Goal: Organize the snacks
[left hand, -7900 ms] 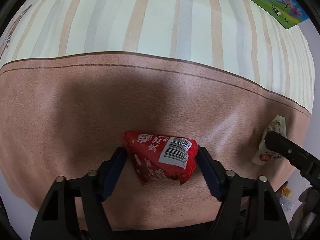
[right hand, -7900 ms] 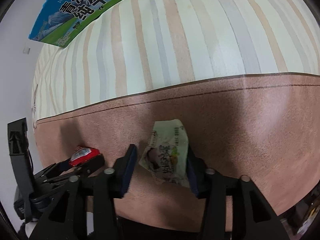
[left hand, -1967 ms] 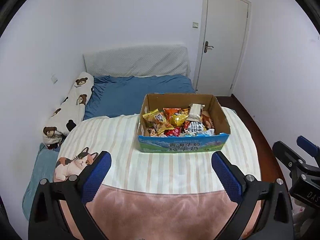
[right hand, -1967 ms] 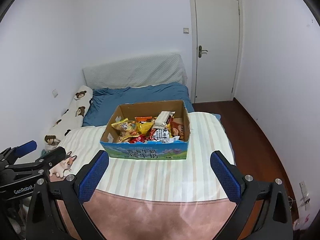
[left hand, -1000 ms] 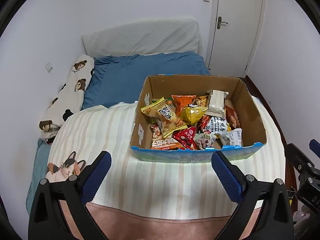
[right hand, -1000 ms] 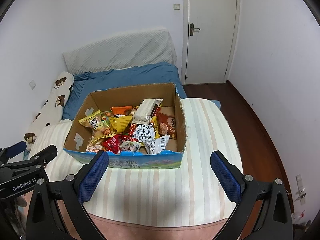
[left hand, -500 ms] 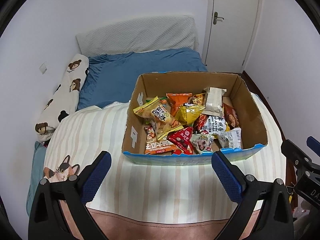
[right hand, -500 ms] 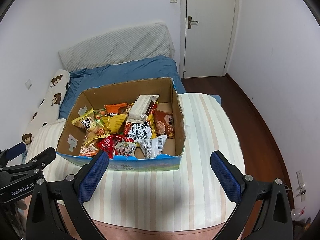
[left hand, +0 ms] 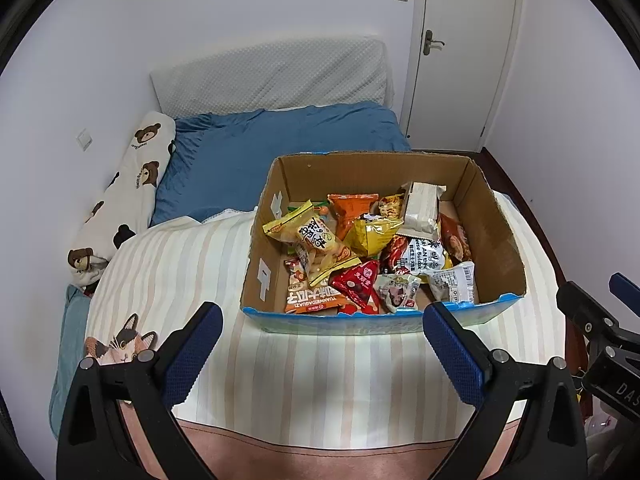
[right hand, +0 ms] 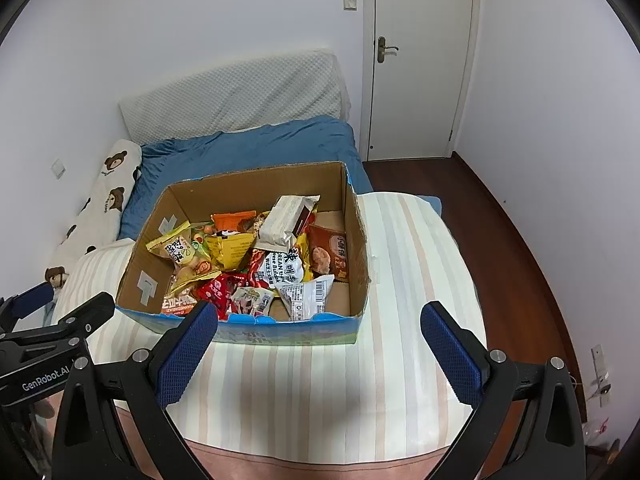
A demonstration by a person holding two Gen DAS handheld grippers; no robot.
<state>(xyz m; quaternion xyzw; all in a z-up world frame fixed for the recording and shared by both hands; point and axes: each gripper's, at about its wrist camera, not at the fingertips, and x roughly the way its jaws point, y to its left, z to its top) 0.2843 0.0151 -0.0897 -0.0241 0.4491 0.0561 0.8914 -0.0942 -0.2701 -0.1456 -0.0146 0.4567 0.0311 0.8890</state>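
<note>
Left gripper [left hand: 320,344]: my blue-padded fingers stand wide apart, holding nothing, above the striped blanket [left hand: 304,376].
Right gripper [right hand: 320,344]: my fingers are spread wide too, empty.
Open brown cardboard box with blue printed front [left hand: 496,220]: sits on the blanket on the bed, just beyond both sets of fingers.
Snacks: red triangular packet [left hand: 358,284] and pale green packet [left hand: 396,290] lie in the box near its front wall, among other packets.

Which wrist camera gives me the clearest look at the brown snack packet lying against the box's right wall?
The right wrist view: the brown snack packet lies face-up there, fully visible. In the left wrist view it shows only as a sliver, mostly covered by the white Korean-lettered packet.
</note>
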